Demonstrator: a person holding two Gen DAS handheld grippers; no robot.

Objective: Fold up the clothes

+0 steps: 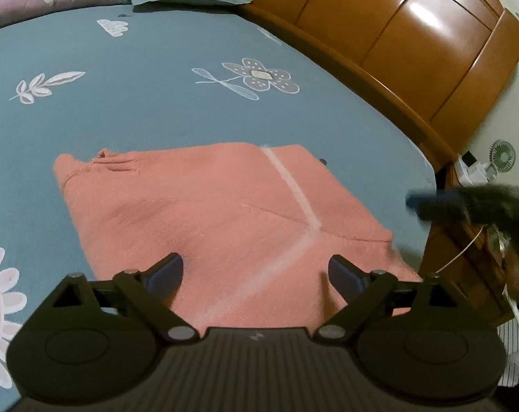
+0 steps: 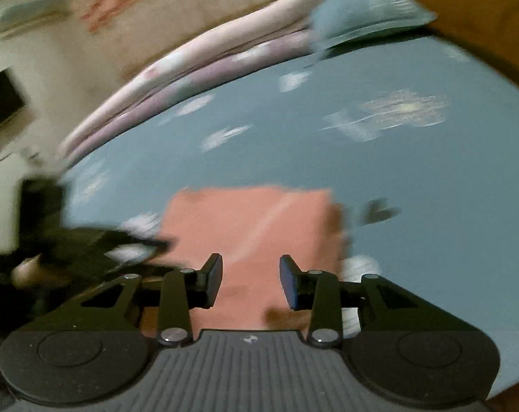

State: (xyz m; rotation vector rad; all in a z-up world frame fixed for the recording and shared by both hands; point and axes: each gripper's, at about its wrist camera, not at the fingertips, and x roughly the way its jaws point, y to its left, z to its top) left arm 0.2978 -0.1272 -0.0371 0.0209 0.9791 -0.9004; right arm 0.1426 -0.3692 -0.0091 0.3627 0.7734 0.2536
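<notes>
folded salmon-pink cloth with a pale stripe [image 1: 225,213] lies on your blue flower-print bedsheet [image 1: 139,110], near edge.
glossy orange wooden headboard [image 1: 414,44] far right; left gripper [image 1: 256,271] spread wide, right gripper [image 2: 250,279] parted, both empty.

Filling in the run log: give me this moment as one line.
stage: mid-fold | pink garment: folded flat on bedsheet | left gripper: open, nothing held | right gripper: open, nothing held
</notes>
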